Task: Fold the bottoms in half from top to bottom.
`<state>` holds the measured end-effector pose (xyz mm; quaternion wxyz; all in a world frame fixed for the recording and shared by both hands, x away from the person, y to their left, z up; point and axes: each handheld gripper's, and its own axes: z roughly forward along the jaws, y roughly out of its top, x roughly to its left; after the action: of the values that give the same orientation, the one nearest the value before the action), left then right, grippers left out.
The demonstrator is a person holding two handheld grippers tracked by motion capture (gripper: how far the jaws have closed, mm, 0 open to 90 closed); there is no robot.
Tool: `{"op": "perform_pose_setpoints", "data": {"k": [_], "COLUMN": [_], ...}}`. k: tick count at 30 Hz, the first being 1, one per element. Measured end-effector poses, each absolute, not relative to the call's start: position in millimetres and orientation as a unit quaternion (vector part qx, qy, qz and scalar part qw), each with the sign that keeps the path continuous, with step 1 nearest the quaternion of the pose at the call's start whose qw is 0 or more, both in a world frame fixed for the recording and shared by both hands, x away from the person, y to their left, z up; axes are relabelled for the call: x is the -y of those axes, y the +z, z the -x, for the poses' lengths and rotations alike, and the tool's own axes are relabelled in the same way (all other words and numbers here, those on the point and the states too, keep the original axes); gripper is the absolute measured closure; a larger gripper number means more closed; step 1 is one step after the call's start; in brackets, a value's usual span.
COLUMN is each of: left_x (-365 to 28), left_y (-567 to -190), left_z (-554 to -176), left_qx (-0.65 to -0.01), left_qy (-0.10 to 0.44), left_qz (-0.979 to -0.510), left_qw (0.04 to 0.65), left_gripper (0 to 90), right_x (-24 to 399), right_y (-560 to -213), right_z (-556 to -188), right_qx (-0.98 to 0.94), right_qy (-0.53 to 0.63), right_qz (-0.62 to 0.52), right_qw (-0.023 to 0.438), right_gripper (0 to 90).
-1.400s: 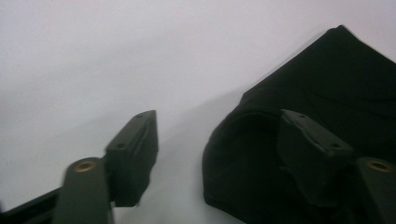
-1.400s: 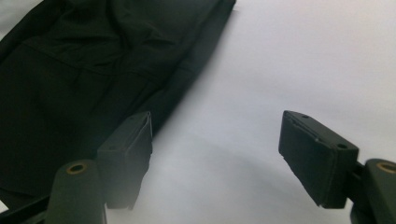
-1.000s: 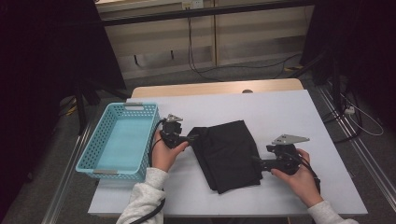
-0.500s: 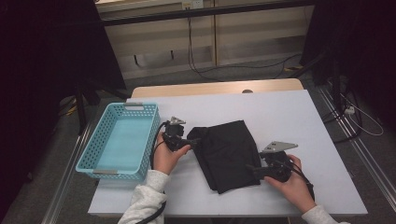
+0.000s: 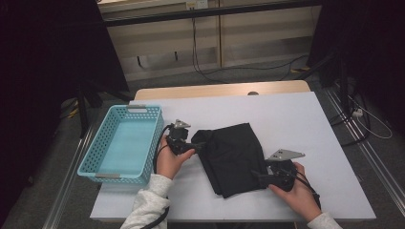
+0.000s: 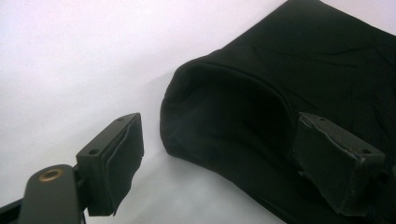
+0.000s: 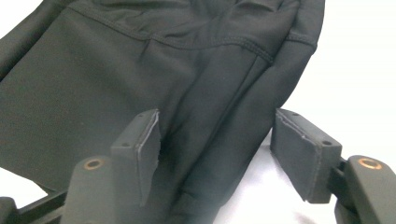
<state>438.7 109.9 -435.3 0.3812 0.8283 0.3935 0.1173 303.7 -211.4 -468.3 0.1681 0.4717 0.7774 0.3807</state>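
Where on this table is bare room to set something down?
Free: the far strip of the table beyond the black cloth, the right side past it, and inside the blue basket. Crowded: the near middle, where the left gripper and right gripper flank the cloth.

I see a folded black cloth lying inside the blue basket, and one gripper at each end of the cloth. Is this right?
Not quite. The black cloth lies on the white table, beside the blue basket, which holds nothing; the high view shows this. The left gripper and right gripper are indeed at its two ends.

Light grey sleeves (image 5: 148,202), black cabled grippers.
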Motion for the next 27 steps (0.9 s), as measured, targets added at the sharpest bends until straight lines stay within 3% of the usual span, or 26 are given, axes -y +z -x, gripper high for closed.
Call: {"op": "perform_pose_setpoints", "data": {"k": [6,21,27], "left_x": [-109.7,-107.1,-106.7], "left_y": [-435.3,-435.0,-436.0], "left_z": [-438.7,-439.7,-441.9], "left_qx": [-0.393,-0.395,-0.405], "left_qy": [0.115,0.116,0.114], "left_qz": [-0.829,-0.827,-0.822], "left_qw": [0.381,0.383,0.384], "left_gripper": [16.3,14.6,13.4], "right_x": [208.8,203.4,203.2], "right_y": [-466.7,-465.9,-465.6], "right_z": [-302.1,-299.4,-299.3], "right_qx": [-0.775,-0.765,-0.765], "right_qy": [0.375,0.371,0.376], "right_qz": [-0.48,-0.5,-0.498], "right_qw": [0.165,0.168,0.159], "right_gripper": [43.7,53.4,61.5]}}
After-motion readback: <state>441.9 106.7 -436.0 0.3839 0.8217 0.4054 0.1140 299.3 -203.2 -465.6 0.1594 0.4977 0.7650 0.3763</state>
